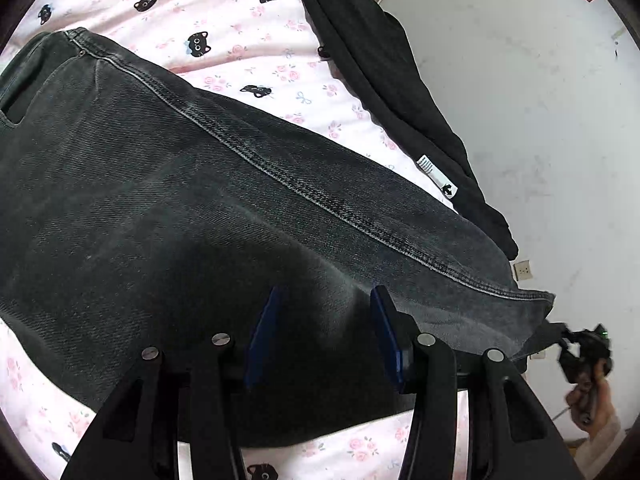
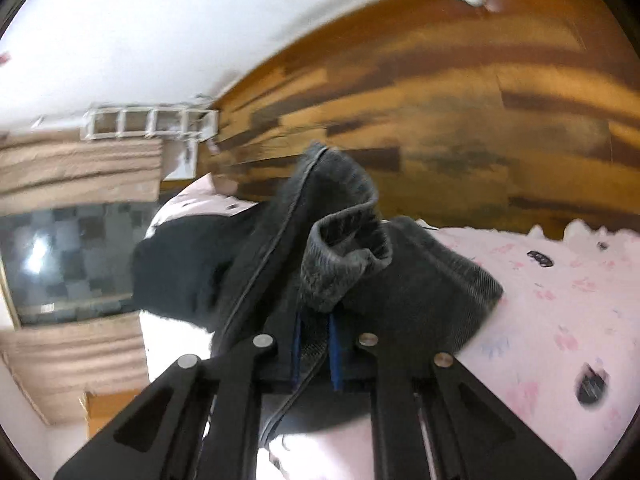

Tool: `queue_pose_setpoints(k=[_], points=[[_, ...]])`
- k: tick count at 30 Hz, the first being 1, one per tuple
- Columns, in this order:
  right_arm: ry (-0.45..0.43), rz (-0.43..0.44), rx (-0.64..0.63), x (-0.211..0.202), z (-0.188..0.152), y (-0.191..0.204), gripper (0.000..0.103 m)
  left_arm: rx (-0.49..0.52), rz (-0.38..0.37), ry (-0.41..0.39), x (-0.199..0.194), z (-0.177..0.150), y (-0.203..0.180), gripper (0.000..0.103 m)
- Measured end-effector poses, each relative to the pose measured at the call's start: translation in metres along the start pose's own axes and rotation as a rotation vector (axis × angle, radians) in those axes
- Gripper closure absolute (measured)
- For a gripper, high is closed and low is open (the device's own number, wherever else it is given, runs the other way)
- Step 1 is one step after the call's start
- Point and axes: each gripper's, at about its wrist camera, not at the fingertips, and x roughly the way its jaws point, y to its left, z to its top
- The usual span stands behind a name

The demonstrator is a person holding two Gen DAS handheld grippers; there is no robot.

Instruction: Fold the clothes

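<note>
Left claw [image 1: 326,320] spread apart over dark jeans [image 1: 180,184]; right claw [image 2: 316,344] clamped on their hem.

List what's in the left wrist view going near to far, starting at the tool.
Left tool, open over the jeans → cat-print sheet → black garment along the bed's far edge → white wall.

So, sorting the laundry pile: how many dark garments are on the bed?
2: dark grey denim jeans spread across the sheet, black fabric garment along the bed's edge. Others may be hidden.
</note>
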Motion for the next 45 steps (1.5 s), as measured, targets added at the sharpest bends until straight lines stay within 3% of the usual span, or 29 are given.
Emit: queue_pose_setpoints(k=[9,12,15,18,19,21,24,25,28,31,34,37,40,45], points=[[-0.025,-0.014,-0.007,-0.046,-0.019,0.02,0.093,0.003,-0.025,-0.006,-0.015,-0.012,0.008,0.06],[-0.019,-0.082,-0.018,-0.032,-0.015,0.006,0.093,0.01,-0.027,-0.01,-0.016,-0.017,0.012,0.06],[0.045,-0.171,0.034,0.005,-0.001,-0.039,0.092,-0.018,-0.042,-0.016,-0.019,-0.022,0.015,0.06],[0.092,-0.32,0.086,0.018,-0.002,-0.063,0.06,-0.039,-0.061,-0.029,-0.025,-0.029,0.015,0.06],[0.09,-0.37,0.07,0.017,-0.004,-0.063,0.04,-0.041,-0.065,-0.034,-0.028,-0.031,0.015,0.06],[0.056,-0.493,-0.07,0.007,-0.01,-0.04,0.036,-0.041,-0.072,-0.041,-0.035,-0.036,0.016,0.06],[0.046,-0.646,-0.483,0.002,-0.033,0.037,0.035,-0.017,-0.076,-0.056,-0.048,-0.045,0.017,0.06],[0.073,-0.654,-0.652,0.007,-0.046,0.069,0.035,-0.006,-0.077,-0.061,-0.053,-0.048,0.017,0.06],[0.288,-0.504,-1.081,0.049,-0.101,0.161,0.035,0.027,-0.068,-0.09,-0.067,-0.059,0.016,0.06],[0.496,-0.323,-1.371,0.115,-0.159,0.242,0.035,0.018,-0.061,-0.125,-0.082,-0.072,0.016,0.06],[0.676,-0.235,-1.532,0.195,-0.216,0.296,0.041,-0.005,-0.054,-0.158,-0.098,-0.086,0.017,0.06],[0.804,-0.248,-1.643,0.263,-0.266,0.319,0.068,-0.035,-0.044,-0.187,-0.115,-0.103,0.021,0.06],[0.869,-0.279,-1.747,0.324,-0.309,0.328,0.069,-0.041,-0.025,-0.202,-0.128,-0.121,0.029,0.06],[0.891,-0.309,-1.865,0.377,-0.347,0.325,0.063,-0.048,0.014,-0.202,-0.141,-0.145,0.047,0.06]])
